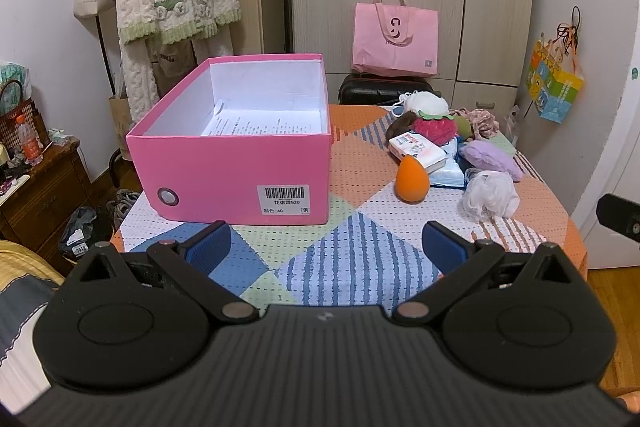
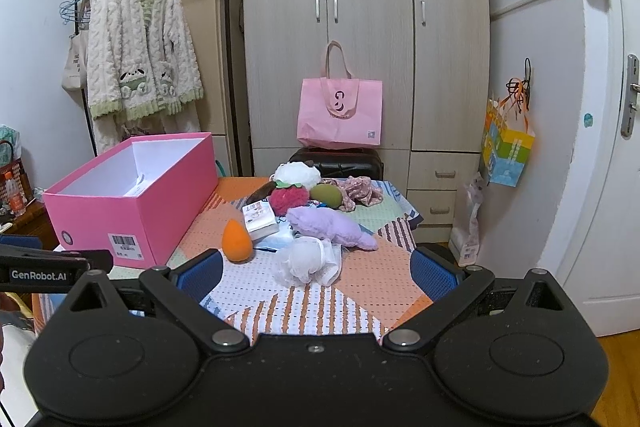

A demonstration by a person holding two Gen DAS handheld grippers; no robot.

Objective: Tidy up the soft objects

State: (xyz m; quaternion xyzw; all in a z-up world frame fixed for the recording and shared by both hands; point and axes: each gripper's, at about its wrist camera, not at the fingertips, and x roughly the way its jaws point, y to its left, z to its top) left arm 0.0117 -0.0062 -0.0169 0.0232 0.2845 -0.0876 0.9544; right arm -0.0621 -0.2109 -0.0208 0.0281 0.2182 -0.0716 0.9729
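An open pink box [image 1: 240, 171] [image 2: 136, 215] stands on the patchwork table, with only paper inside. To its right lies a heap of soft things: an orange sponge [image 1: 412, 179] [image 2: 237, 241], a white mesh pouf [image 1: 490, 195] [image 2: 306, 263], a purple plush [image 1: 490, 155] [image 2: 332, 227], a red strawberry pouf [image 1: 434, 129] [image 2: 289, 199], a tissue pack [image 1: 418, 149] [image 2: 260, 219]. My left gripper [image 1: 326, 247] is open and empty, in front of the box. My right gripper [image 2: 316, 271] is open and empty, just short of the white pouf.
A pink tote bag [image 2: 340, 115] sits on a black suitcase [image 2: 340, 163] behind the table. A wardrobe [image 2: 360, 27] stands behind that. A robe [image 2: 140, 51] hangs on a rack at left. A wooden nightstand [image 1: 40, 195] is left of the table.
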